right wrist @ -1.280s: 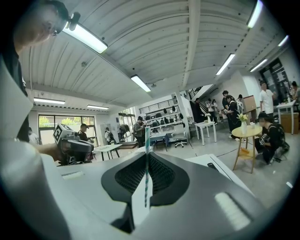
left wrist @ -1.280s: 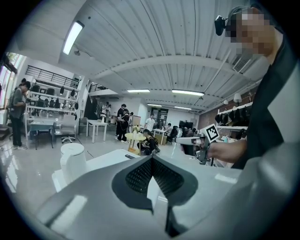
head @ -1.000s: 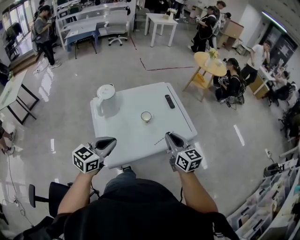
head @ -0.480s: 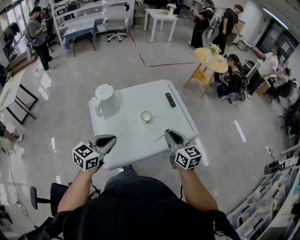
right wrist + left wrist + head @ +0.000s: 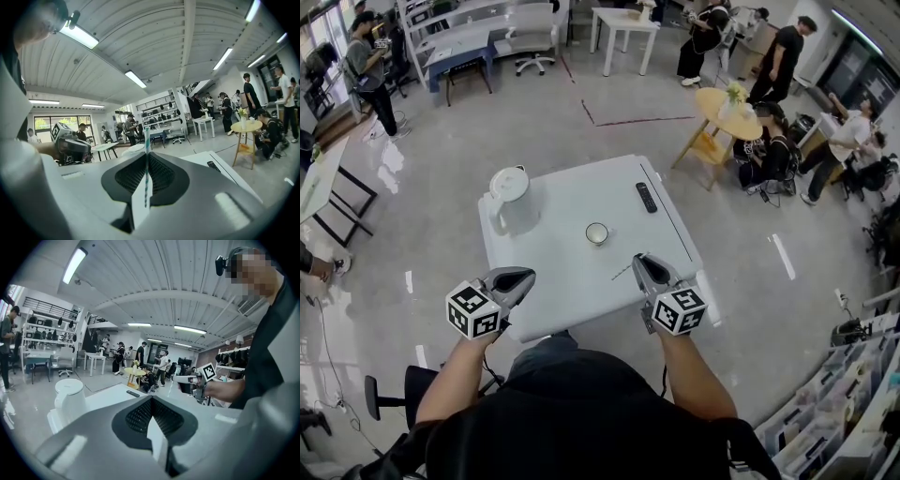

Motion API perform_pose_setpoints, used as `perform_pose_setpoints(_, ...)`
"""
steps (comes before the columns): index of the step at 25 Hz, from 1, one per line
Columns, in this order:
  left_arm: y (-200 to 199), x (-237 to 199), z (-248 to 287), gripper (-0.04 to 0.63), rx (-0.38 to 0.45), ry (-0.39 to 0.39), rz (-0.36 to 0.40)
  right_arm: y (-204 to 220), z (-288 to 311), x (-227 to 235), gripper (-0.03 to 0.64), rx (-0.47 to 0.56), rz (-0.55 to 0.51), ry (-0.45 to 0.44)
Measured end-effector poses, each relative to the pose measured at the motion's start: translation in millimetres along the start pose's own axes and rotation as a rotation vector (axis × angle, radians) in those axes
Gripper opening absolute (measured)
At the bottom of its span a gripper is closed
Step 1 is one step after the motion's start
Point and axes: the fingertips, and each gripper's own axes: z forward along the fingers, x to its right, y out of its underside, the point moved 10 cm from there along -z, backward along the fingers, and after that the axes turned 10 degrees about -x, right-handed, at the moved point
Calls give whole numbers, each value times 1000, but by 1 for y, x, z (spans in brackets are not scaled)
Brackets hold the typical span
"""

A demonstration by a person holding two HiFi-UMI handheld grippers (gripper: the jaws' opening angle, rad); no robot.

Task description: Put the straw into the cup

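Right claw [image 5: 638, 262] has edged forward, clamping the straw [image 5: 146, 154] (left claw [image 5: 523, 277] closed, empty).

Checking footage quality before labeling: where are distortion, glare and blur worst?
Head view: fisheye bends the room's edges; bright glare streaks the floor left of the table. Left gripper view: dark vignette corners, shut jaws soft. Right gripper view: ceiling lights blown out, straw sharp.

In the head view the straw [image 5: 622, 272] was only a faint, thin line at the right claw [image 5: 641, 266], and the cup's [image 5: 596, 233] inside was too small to read. The left claw's [image 5: 151, 404] own body covered most of the bench [image 5: 105, 397] in its view.
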Motion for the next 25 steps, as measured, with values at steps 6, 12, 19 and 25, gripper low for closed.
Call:
perform_pose_setpoints(6,0,-16,7,0,-13,10,-15,-3,16,6,44,-13,10,3)
perform_pose_setpoints(12,-2,-31,14,1,-20,22,-19,-6,34,11,44,-23,15,7)
perform_pose_setpoints(19,1,-47,16,1,-34,23,-38,-10,51,17,44,-37,21,7)
perform_pose_setpoints(25,1,-59,20,1,-43,27,-51,-12,66,23,44,-48,28,10)
